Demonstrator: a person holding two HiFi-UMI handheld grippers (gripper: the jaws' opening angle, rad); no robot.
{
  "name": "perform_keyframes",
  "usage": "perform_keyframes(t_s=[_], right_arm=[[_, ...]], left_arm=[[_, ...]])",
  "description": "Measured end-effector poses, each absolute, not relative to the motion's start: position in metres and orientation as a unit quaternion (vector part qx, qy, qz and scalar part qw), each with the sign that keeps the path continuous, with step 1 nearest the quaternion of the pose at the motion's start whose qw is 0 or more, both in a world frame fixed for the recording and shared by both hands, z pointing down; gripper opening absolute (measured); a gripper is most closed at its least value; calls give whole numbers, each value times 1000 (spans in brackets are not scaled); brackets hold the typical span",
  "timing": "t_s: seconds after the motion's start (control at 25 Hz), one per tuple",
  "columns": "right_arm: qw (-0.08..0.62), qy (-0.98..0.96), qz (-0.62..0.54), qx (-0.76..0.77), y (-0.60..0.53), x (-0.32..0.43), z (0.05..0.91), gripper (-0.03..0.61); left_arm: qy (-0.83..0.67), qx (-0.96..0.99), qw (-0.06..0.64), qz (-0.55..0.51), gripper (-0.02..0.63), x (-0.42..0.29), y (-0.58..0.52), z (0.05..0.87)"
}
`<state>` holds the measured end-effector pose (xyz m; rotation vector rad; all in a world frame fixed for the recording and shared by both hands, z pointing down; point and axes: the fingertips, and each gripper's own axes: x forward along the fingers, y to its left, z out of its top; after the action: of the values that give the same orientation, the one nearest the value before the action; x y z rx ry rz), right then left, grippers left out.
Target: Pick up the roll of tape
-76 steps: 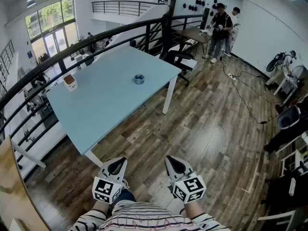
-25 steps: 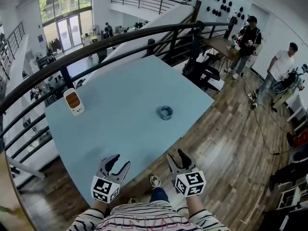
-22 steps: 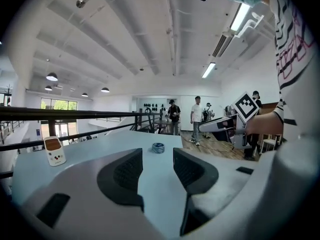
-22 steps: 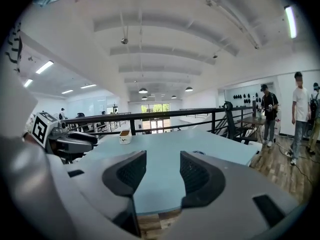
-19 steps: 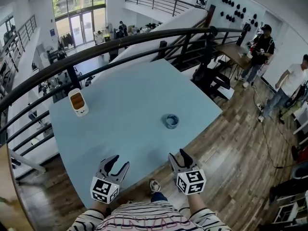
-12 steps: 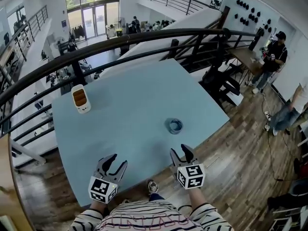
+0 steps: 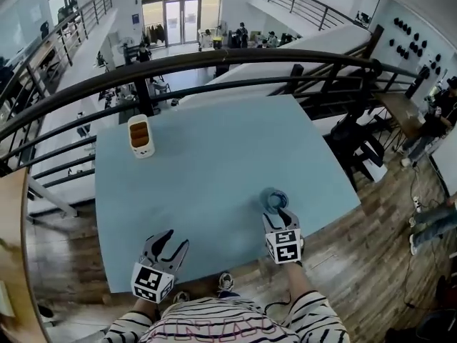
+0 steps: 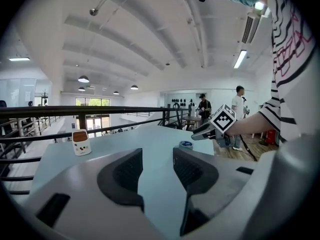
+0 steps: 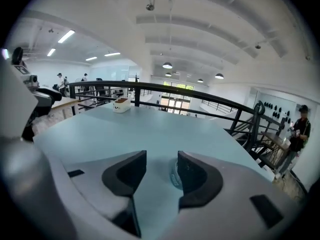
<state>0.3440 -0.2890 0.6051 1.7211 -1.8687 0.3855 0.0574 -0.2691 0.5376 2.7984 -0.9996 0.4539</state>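
Small bluish tape roll (image 7: 273, 199), flat

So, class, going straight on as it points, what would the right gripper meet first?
Probably the roll of tape, lying on the table just beyond the open jaws of the right gripper, slightly off-centre.

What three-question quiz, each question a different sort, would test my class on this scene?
1. True or false: the right tongs are shut on the blue roll of tape.
2. Which is nearer the tape? A) left tongs B) right tongs
3. What does the small white box with an orange panel stand on?
Key: 1 false, they are open; 2 B; 3 the light blue table.
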Motion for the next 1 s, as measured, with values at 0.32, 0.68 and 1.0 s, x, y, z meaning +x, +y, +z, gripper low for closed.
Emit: perform_keyframes(t_s=[0.32,0.68,1.0], right_arm=[[382,-697,162,585,-333,370,664,205],[489,-664,218,521,-348,386,713,204],[535,-651,275,463,-350,389,739,204]], left_arm=[[-393,902,78,160,169,46,-266,541],[-436,883,79,153,169,32,-268,537],[-464,869,83,149,169,16,-266,534]])
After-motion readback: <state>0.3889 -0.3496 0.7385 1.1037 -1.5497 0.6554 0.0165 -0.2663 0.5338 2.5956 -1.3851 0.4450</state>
